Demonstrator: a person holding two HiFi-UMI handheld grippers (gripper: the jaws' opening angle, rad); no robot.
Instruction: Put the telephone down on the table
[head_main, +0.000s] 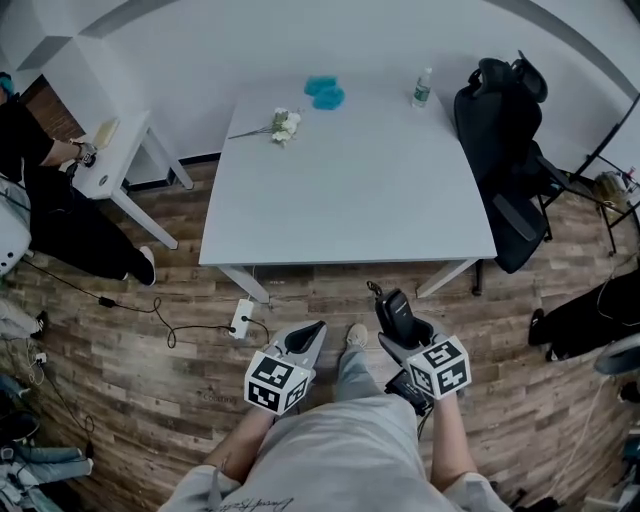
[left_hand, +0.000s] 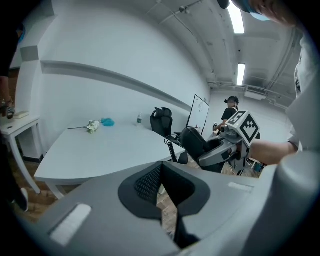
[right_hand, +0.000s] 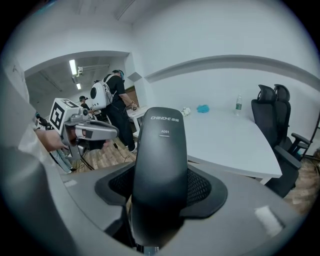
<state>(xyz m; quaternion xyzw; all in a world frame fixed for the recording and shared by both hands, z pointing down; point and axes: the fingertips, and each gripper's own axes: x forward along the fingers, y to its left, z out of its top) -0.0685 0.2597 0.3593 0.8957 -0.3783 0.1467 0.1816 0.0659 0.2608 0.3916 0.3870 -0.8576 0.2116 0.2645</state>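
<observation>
At 12 o'clock from you: white table (head_main: 350, 190). On its far edge: flowers (head_main: 283, 125) at 11, blue lump (head_main: 325, 92) at 12, bottle (head_main: 422, 88) at 1. Black office chair (head_main: 505, 150) at 2. Wood floor (head_main: 150, 390) underfoot, pwr strip (head_main: 241, 318) nr table leg. Your R gripper (head_main: 400, 340) clamps telephone (right_hand: 161, 165), over floor, short of table. L gripper (head_main: 315, 330) jaws together, empty.

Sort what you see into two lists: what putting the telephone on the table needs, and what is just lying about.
Needed: telephone, right gripper, table.
Lying about: flowers, blue thing, bottle, chair, power strip.
</observation>
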